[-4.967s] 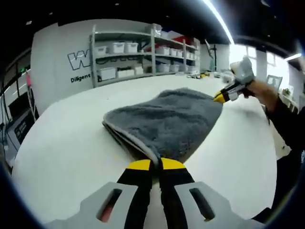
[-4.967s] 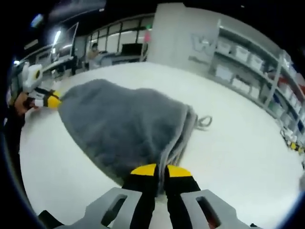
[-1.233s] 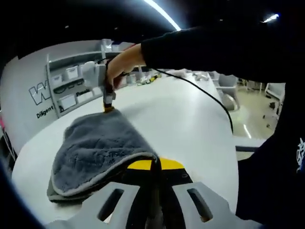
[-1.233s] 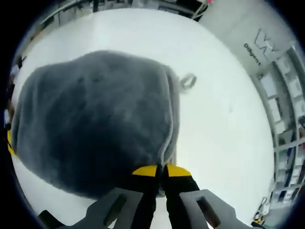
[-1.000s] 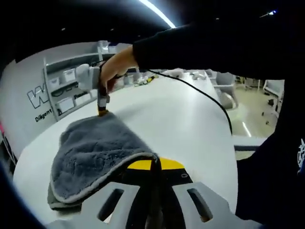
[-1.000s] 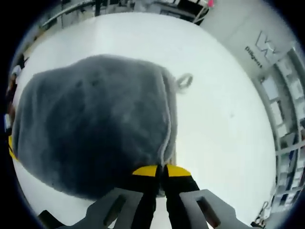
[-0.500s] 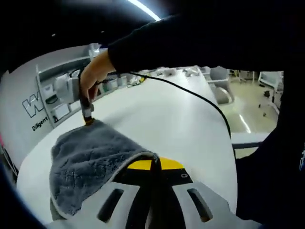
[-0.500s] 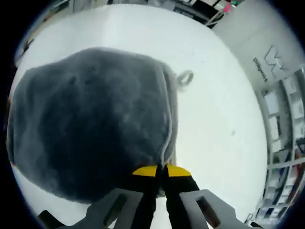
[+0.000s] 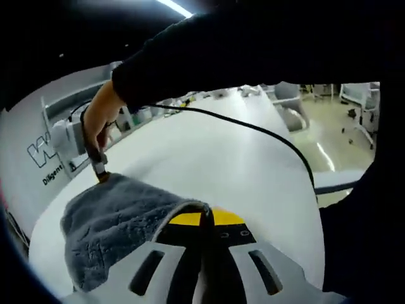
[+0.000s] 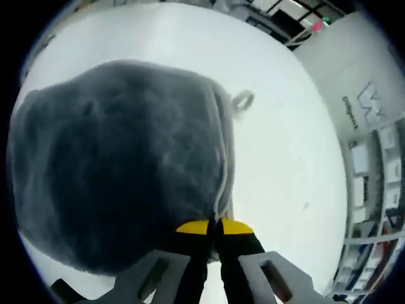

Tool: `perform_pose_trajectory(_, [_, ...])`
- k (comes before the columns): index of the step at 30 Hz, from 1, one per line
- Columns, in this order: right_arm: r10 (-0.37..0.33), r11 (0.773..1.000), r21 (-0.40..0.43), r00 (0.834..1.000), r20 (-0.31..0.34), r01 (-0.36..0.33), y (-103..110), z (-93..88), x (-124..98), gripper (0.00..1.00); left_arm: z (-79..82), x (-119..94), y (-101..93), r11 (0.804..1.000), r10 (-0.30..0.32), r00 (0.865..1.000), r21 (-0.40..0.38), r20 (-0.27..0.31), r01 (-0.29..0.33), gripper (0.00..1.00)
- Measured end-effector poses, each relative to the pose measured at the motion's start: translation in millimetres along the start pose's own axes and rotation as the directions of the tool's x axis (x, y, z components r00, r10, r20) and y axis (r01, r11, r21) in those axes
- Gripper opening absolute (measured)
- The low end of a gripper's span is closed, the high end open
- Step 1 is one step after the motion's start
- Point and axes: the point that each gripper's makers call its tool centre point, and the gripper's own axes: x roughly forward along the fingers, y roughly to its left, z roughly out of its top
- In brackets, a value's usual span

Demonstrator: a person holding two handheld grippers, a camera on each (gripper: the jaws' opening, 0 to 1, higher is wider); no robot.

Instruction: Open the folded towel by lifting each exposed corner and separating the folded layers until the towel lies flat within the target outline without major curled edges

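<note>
Grey plush towel (image 10: 120, 164), still folded in layers, lies on the white table (image 10: 285, 158). Its light-trimmed edge runs straight up from the right claw (image 10: 214, 223), jaws pinched on one corner; a small hanging loop (image 10: 243, 99) protrudes beyond the far corner. Left claw (image 9: 202, 214) has jaws closed on another corner.

A white table (image 10: 285, 158) carries the gray towel (image 10: 120, 164), seemingly folded.

Bare white table (image 9: 215, 158) right of the towel (image 9: 114, 228), black cable (image 9: 253, 130) across it.
</note>
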Motion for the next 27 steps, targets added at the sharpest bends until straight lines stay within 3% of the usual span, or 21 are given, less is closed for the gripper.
perform_pose_trajectory(20, [0.036, 0.995, -0.096, 0.999, 0.02, -0.034, 6.7, 41.7, 6.5, 0.0, 5.5, 15.5, 4.2, 0.999, 0.004, 1.0, 0.051, -0.007, -0.003, 0.01])
perform_pose_trajectory(27, [0.03, 0.993, -0.118, 0.999, -0.019, -0.032, 6.7, 46.9, 8.8, 0.0, 6.3, 18.5, 6.1, 0.997, 0.009, 1.0, 0.074, -0.018, -0.008, 0.01])
